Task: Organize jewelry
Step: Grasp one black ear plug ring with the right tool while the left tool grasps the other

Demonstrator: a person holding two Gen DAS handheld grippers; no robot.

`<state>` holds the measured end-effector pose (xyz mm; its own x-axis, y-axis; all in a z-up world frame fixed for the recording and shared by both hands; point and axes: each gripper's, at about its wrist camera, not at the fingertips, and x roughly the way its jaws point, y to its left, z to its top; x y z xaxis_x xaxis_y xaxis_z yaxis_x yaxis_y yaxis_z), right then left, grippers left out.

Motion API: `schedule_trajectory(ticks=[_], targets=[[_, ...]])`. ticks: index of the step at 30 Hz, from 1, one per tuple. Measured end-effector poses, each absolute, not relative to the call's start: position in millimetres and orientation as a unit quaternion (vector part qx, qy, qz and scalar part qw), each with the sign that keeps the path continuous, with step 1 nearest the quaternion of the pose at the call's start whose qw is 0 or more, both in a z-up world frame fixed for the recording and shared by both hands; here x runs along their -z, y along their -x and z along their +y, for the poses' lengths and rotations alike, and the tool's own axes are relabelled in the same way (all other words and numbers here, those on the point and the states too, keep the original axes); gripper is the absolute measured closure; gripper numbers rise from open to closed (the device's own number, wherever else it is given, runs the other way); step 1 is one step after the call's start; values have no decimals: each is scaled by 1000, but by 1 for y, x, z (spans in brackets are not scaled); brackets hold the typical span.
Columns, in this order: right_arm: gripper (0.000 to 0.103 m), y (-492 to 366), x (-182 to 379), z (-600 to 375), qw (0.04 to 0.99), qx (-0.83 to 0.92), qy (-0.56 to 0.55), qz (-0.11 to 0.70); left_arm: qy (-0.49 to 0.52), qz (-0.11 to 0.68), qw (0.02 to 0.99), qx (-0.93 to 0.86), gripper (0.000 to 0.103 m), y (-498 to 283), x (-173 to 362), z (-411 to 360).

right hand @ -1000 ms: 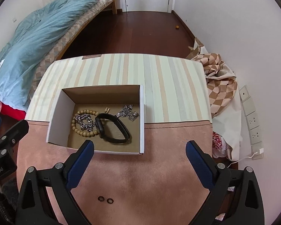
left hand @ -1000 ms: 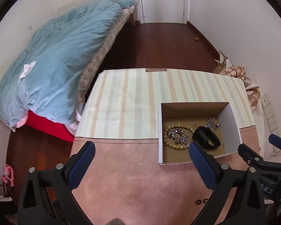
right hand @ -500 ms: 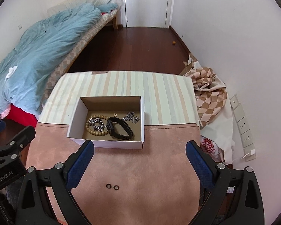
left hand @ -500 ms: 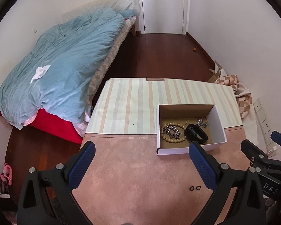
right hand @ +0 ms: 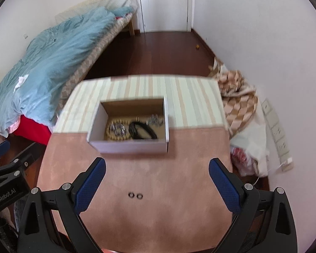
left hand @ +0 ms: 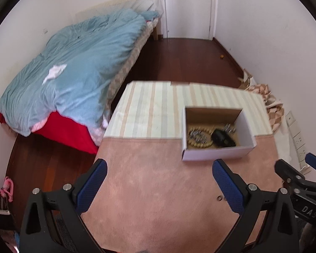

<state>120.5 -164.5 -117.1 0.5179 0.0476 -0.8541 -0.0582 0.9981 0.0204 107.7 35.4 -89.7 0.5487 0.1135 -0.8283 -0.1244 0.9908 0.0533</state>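
Observation:
A white cardboard box (right hand: 128, 146) stands mid-table; it also shows in the left wrist view (left hand: 217, 154). Inside lie a wooden bead bracelet (right hand: 115, 136), a silver chain (right hand: 117, 126), a black band (right hand: 142, 129) and a small silver piece (right hand: 154, 120). Two small dark rings (right hand: 135, 195) lie on the pink cloth in front of the box, between my right fingers; one ring (left hand: 219, 198) shows in the left wrist view. My right gripper (right hand: 157, 182) is open and empty, held above the rings. My left gripper (left hand: 159, 186) is open and empty, left of the box.
The table has a pink cloth (right hand: 158, 210) near me and a striped cloth (right hand: 137, 88) beyond. A bed with a blue duvet (left hand: 73, 69) stands to the left. Checked fabric and bags (right hand: 240, 105) lie by the right wall, near wall sockets (right hand: 278, 135).
Both grippers have pulled back and up from the box, so the box looks smaller and farther. The two rings have come into fuller view. Both stay open.

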Motion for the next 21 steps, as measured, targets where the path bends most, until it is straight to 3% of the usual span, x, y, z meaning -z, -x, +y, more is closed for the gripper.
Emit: schedule_trajectory(ticks=[2,3,4,6,12,21], targets=[[6,-116,139,-168,864,-30,0,503,3,490,868,-76,1,-106,114,37],[17,-113,154,-170,860,-33,-2,509,2,501,862,-79,1,-105,128,37],[37,-111,166,-171,856,-38,-3,516,2,509,857,-82,1,-103,138,37],[46,-109,195,-172,842,-48,-8,537,-1,536,840,-85,1,-101,168,37],[47,-101,264,-164,817,-87,-15,570,-5,593,801,-85,1,-94,233,38],[56,-94,282,-145,835,-99,35,541,-5,614,783,-94,1,-94,262,39]])
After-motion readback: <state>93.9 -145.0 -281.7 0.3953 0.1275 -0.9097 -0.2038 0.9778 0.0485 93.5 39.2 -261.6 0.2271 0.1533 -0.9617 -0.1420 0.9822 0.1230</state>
